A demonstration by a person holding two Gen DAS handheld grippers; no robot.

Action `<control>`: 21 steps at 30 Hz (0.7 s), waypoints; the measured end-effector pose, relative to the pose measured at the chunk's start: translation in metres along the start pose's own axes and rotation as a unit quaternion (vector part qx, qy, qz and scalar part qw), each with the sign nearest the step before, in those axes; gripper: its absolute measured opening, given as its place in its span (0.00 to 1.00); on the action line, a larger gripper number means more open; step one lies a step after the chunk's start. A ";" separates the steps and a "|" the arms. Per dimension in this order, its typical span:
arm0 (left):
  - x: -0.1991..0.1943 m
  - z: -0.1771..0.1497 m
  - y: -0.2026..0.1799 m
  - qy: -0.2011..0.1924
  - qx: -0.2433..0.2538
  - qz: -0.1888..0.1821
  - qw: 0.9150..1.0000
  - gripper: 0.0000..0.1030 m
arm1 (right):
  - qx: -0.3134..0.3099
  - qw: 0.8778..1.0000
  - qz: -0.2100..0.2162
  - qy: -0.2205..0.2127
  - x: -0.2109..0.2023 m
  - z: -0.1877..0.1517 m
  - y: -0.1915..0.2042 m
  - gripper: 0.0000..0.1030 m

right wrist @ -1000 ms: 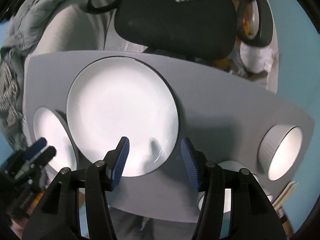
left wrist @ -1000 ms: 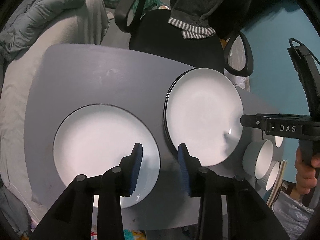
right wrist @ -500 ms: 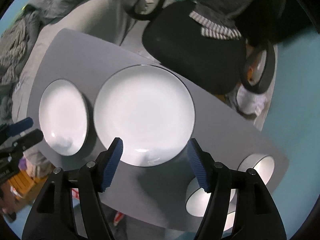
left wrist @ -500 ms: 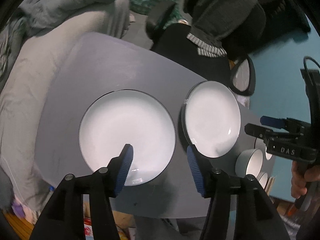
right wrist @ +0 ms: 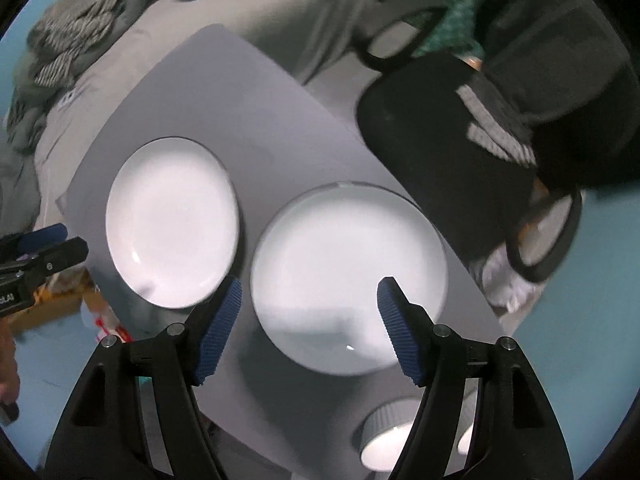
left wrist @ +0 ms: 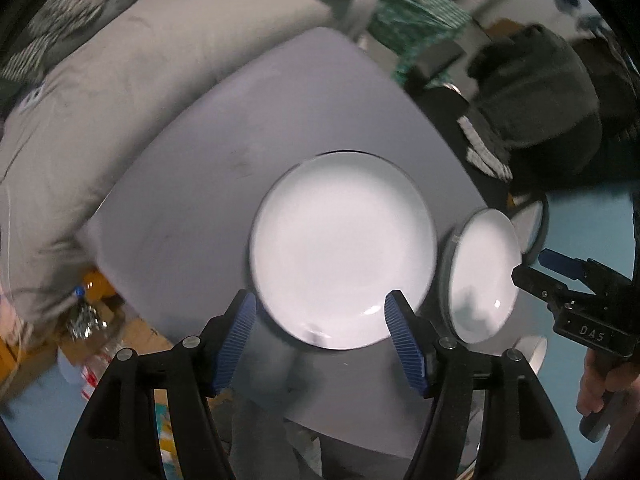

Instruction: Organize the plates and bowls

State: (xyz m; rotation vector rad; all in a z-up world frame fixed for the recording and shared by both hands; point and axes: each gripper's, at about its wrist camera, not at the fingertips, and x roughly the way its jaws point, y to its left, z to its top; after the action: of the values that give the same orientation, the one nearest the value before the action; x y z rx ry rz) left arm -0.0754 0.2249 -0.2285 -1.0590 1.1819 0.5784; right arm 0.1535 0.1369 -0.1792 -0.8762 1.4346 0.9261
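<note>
Two plates: left plate point(left wrist: 344, 248) before left claw point(left wrist: 320, 336), wide apart.

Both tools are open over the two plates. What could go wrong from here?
The left plate and right plate sit almost rim to rim, so gripping one may knock the other. The left plate lies close to the table's near edge and could slide off. The bowls near the right tool could get bumped.

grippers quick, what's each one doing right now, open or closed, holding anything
Left gripper: open, holding nothing, above a round white plate.
Right gripper: open, holding nothing, above the other white plate.
</note>
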 end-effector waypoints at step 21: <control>0.063 -0.016 0.045 0.007 -0.115 -0.017 0.993 0.68 | -0.095 0.991 0.092 0.022 0.084 0.078 0.044 0.68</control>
State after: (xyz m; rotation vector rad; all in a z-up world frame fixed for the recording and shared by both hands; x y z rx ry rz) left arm -0.0994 0.2203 -0.3034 -1.2776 1.1267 0.6927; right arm 0.1396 0.2261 -0.2631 -0.9198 1.5004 1.2034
